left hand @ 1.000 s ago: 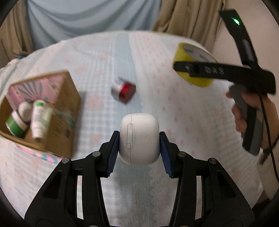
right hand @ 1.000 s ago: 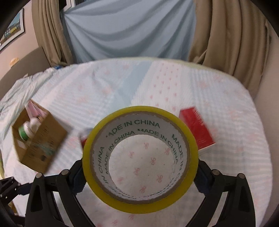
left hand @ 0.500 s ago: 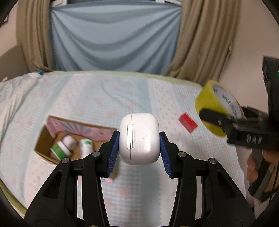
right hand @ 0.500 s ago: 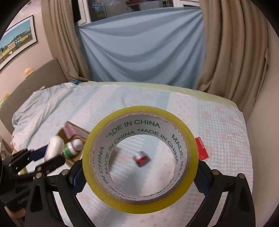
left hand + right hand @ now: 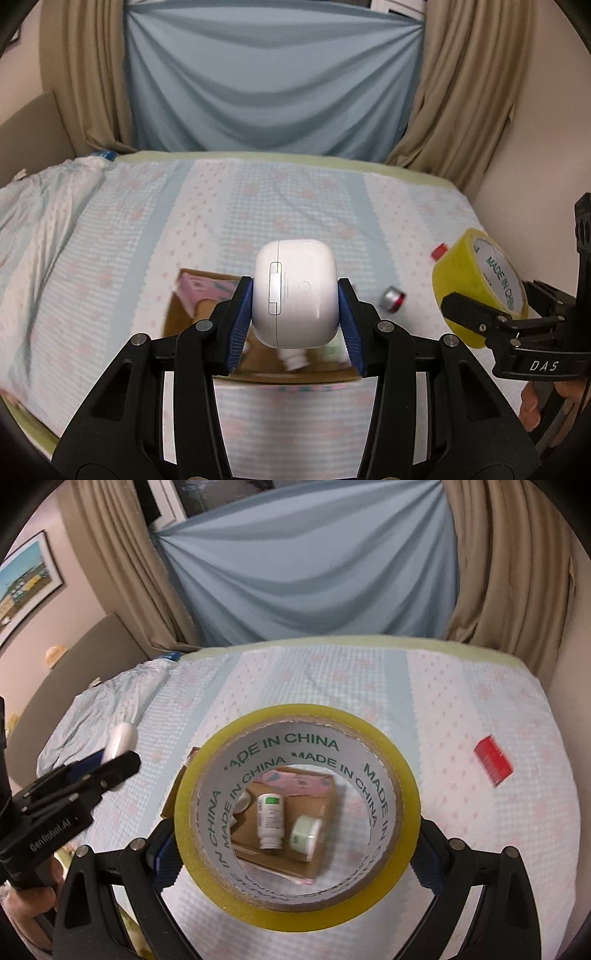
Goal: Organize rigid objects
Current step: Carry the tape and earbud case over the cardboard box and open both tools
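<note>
The white earbud charging case (image 5: pixel 295 293) is standing upright between the pads of the left gripper (image 5: pixel 295 317), long axis vertical, hinge seam and small round button facing the camera; the blue pads are pressing on its two narrow sides, jaws closed to the case's width. It is hanging in the air above the open cardboard box (image 5: pixel 192 314) on the bed (image 5: pixel 129 229). The yellow packing tape roll (image 5: pixel 295 812) is sitting clamped in the right gripper (image 5: pixel 295 853), its open core facing the camera, axis running along the fingers, pads bearing on the outer rim left and right. Through the core the cardboard box is showing below, holding a white bottle with a green label (image 5: pixel 270 819) lying on its side and a pale green jar (image 5: pixel 304 834) beside it. A small red and silver cap-like object (image 5: pixel 393 298) and a red flat card (image 5: pixel 494 762) are lying on the bedspread, apart from the box.
</note>
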The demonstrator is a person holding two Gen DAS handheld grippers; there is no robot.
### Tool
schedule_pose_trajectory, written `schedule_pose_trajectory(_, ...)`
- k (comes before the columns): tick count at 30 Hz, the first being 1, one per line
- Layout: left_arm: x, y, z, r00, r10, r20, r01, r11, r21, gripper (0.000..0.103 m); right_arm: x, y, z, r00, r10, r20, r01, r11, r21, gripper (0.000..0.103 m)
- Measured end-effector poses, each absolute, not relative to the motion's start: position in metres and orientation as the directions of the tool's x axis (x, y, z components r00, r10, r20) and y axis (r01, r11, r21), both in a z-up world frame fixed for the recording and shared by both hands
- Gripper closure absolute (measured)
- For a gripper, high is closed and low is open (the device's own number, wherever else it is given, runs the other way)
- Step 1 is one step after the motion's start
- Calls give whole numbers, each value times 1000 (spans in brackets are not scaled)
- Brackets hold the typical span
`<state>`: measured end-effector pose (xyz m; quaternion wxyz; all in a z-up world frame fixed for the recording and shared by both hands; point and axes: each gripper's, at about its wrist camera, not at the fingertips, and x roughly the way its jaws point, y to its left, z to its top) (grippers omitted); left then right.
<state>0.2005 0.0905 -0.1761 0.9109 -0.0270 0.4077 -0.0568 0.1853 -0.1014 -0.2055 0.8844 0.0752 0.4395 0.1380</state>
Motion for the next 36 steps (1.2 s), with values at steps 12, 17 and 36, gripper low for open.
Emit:
schedule_pose_trajectory(12, 271, 177, -282, 498, -161, -852, 156, 983, -94, 62, 231, -27, -302, 457, 274, -846, 60, 940, 337, 6)
schedule_pose_trajectory(17, 300, 186, -334, 423, -168, -890, 157, 981, -111, 62, 252, -21, -347, 378, 279, -883, 150, 922, 356, 6)
schedule_pose_trajectory(36, 326, 189, -379, 320, -170, -932, 178, 977, -117, 0, 290, -20, -412, 239, 380, -894, 315, 840, 442, 0)
